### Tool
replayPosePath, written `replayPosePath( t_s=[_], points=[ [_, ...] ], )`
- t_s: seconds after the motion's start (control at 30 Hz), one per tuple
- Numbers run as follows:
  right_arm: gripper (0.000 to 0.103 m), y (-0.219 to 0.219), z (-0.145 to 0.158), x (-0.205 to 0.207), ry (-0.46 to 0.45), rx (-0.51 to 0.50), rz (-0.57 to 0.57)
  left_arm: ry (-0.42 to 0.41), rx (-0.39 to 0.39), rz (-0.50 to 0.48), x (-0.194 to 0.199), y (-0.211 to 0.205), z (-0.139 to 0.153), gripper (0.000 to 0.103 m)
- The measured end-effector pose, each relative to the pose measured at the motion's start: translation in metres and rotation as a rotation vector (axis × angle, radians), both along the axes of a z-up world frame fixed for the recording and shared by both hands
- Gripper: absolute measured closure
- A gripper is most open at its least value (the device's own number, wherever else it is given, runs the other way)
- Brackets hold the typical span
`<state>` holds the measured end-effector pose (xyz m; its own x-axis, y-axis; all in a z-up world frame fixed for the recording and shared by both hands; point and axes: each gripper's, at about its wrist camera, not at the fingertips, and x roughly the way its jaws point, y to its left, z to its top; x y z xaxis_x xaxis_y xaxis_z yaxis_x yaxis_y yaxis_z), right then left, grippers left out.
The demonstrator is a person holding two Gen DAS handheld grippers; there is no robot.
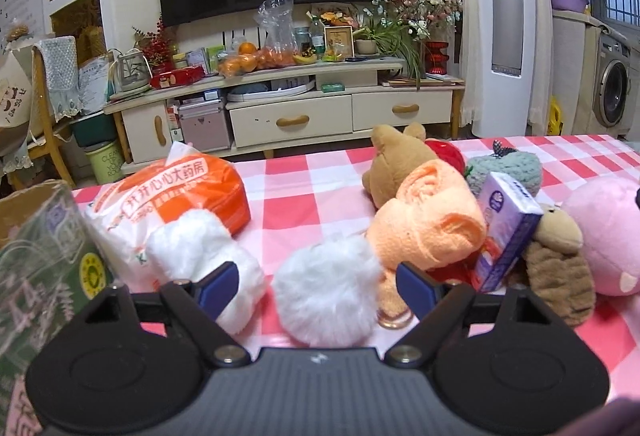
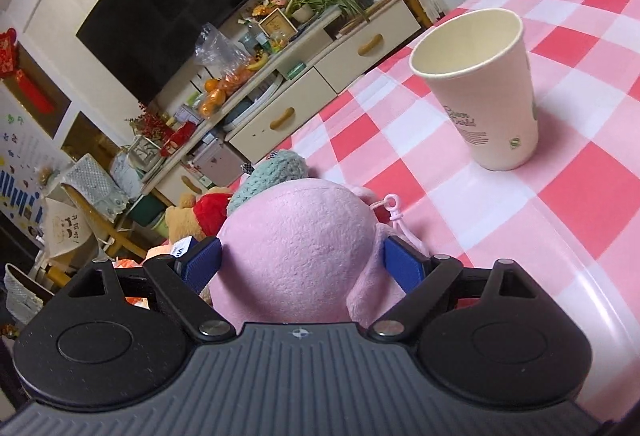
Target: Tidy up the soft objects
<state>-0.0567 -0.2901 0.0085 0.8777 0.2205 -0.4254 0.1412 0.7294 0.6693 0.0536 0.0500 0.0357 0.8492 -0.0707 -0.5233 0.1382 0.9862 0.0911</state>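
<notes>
Closing: left gripper [image 1: 316, 286], jaws apart around pompom [image 1: 326, 294]
Right gripper [image 2: 302, 262]: jaws touching pink plush [image 2: 296, 240], grip unclear
Risk: pompom slipping, fur compresses

A bare strip of checked table [image 1: 304, 187] is left open between the orange-and-white plastic bag [image 1: 176, 195] on the left and the heap of soft toys [image 1: 432, 220] on the right. The near end of that strip is blocked by a white fluffy ball [image 1: 328, 292]. The left edge is closed off by a cardboard box [image 1: 36, 236]. In the right wrist view, open cloth is seen around an upright paper cup [image 2: 484, 91], the only obstacle there beyond the pink plush [image 2: 296, 248].
</notes>
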Motion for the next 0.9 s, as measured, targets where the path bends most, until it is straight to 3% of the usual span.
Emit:
replayPosePath(
  t_s=[0.2, 0.27, 0.33, 0.7, 0.9],
  points=[
    [0.0, -0.002, 0.004, -0.001, -0.007, -0.005, -0.001, 0.036, -0.003, -0.02, 0.014, 0.001, -0.012, 0.029],
    [0.0, 0.001, 0.008, 0.0, -0.008, -0.009, 0.001, 0.05, -0.024, -0.021, 0.016, 0.003, -0.014, 0.045],
    [0.0, 0.002, 0.008, 0.001, -0.006, -0.016, 0.016, 0.073, -0.053, -0.031, 0.017, 0.002, -0.016, 0.053],
    [0.0, 0.002, 0.008, -0.001, 0.002, 0.0, 0.05, 0.107, -0.063, -0.212, -0.017, -0.031, -0.016, 0.058],
    [0.0, 0.015, 0.013, 0.0, 0.004, -0.073, 0.146, 0.138, -0.089, -0.284, -0.036, -0.046, -0.014, 0.06]
  ],
)
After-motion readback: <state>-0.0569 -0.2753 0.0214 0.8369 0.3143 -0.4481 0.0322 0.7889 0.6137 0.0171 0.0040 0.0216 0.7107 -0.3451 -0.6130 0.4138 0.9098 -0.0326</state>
